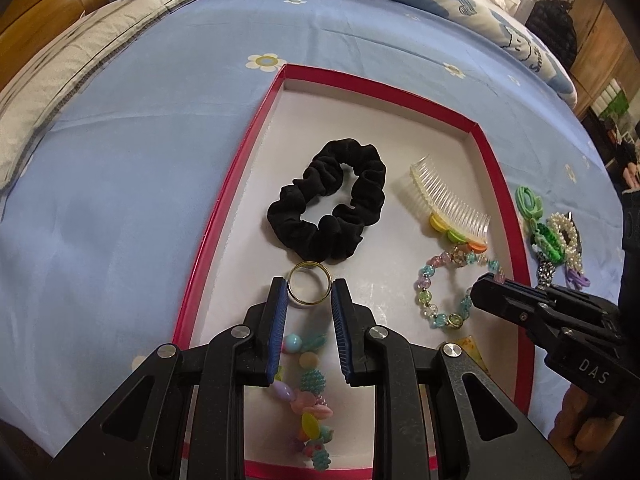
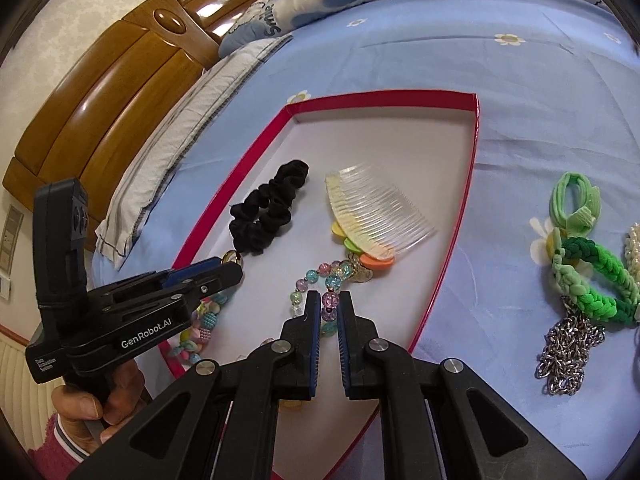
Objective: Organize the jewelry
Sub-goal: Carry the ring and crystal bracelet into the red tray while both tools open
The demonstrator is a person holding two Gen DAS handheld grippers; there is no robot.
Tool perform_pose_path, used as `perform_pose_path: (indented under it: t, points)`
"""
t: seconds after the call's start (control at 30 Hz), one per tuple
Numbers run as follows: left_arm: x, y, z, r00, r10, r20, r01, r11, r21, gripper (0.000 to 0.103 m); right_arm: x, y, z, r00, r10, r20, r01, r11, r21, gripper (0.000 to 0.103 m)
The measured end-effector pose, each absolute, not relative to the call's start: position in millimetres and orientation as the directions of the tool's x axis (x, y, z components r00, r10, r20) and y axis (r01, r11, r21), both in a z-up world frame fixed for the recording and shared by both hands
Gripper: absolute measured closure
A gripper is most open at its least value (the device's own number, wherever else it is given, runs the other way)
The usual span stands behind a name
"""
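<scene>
A red-rimmed white tray [image 1: 224, 216] lies on the blue bed. In it are a black scrunchie [image 1: 326, 200], a clear comb [image 1: 448, 196], a pastel glass-bead bracelet [image 1: 452, 288], a gold ring [image 1: 310, 282] and a chunky bead bracelet [image 1: 308, 396]. My left gripper [image 1: 309, 286] has its fingers on either side of the gold ring and appears shut on it. My right gripper [image 2: 329, 302] is shut on a pink bead of the glass-bead bracelet [image 2: 320, 280]. The tray [image 2: 460, 240] and the left gripper [image 2: 224, 268] show in the right wrist view.
Outside the tray on the right lie green hair ties [image 2: 576, 204], a green braided band [image 2: 592, 280], a pearl piece [image 2: 634, 248] and a silver chain [image 2: 568, 352]. A pillow [image 2: 180, 140] and wooden headboard [image 2: 100, 92] stand beyond the tray.
</scene>
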State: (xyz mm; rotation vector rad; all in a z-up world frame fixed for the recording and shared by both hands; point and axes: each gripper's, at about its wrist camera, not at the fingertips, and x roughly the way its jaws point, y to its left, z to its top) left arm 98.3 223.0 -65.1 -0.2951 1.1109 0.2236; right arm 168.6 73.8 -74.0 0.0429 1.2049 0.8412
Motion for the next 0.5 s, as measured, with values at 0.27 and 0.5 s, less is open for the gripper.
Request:
perform_pose_path:
  t: [0.27, 0.5]
  points:
    - [100.6, 221.5, -65.4, 0.419, 0.045, -0.907, -0.317, 0.943, -0.100, 0.082, 166.3, 78.3, -73.1, 0.096, 0.580, -0.809, -0.562, 0.702, 0.437, 0.091]
    - [101.2, 219.4, -64.6, 0.412, 0.049, -0.910, -0.321, 0.942, -0.095, 0.078, 166.1, 77.3, -72.3, 0.094, 0.575, -0.813, -0.552, 0.709, 0.439, 0.089]
